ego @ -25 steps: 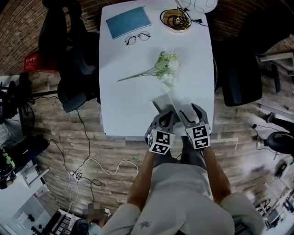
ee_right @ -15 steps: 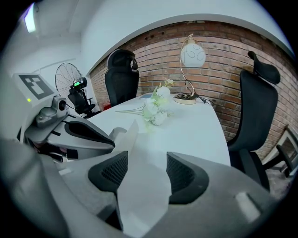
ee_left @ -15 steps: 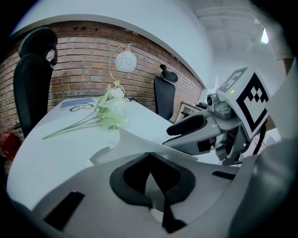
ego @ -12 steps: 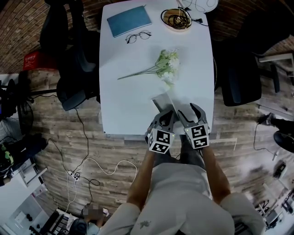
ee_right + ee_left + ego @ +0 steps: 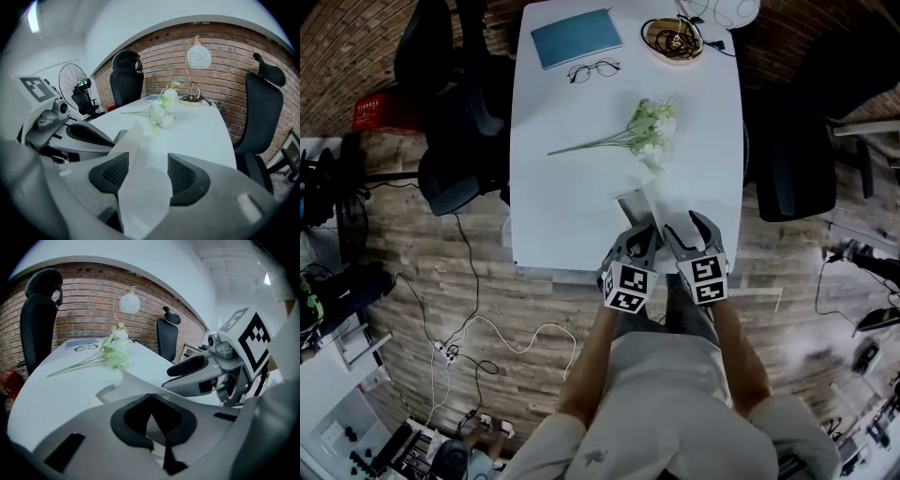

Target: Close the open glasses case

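Glasses case (image 5: 634, 202) open | left gripper (image 5: 642, 237) pinches it | right gripper (image 5: 689, 228) straddles lid (image 5: 140, 187)

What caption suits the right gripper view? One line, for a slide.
Right gripper, jaws apart, straddles the raised lid of the open glasses case on a white table, flowers beyond.

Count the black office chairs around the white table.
2. One black office chair stands at the left side of the white table, the other at its right side. More may be hidden beyond the head view's edges.
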Tool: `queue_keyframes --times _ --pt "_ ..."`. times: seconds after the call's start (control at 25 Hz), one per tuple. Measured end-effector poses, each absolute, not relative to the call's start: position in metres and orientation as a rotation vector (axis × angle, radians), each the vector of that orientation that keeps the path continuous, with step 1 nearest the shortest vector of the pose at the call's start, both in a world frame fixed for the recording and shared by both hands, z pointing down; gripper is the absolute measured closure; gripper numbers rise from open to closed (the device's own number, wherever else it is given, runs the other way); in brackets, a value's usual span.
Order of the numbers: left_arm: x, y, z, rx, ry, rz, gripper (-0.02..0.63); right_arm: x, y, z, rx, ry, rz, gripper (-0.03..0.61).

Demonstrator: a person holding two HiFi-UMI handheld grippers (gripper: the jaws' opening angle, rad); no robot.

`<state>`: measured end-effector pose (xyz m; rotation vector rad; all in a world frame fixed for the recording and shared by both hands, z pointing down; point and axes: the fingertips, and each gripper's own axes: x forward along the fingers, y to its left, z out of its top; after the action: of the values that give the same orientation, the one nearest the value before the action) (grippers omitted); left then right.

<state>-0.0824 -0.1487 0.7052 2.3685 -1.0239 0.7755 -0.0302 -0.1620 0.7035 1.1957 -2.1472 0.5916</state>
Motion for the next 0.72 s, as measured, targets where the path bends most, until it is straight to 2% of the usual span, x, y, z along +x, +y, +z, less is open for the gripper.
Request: queue_keyframes --times 0.72 --pt "-0.092 -0.147 0.706 2.335 -1.074 0.756 0.609 -0.045 -0.160 0.701 1.121 -2.185 0.562 0.325"
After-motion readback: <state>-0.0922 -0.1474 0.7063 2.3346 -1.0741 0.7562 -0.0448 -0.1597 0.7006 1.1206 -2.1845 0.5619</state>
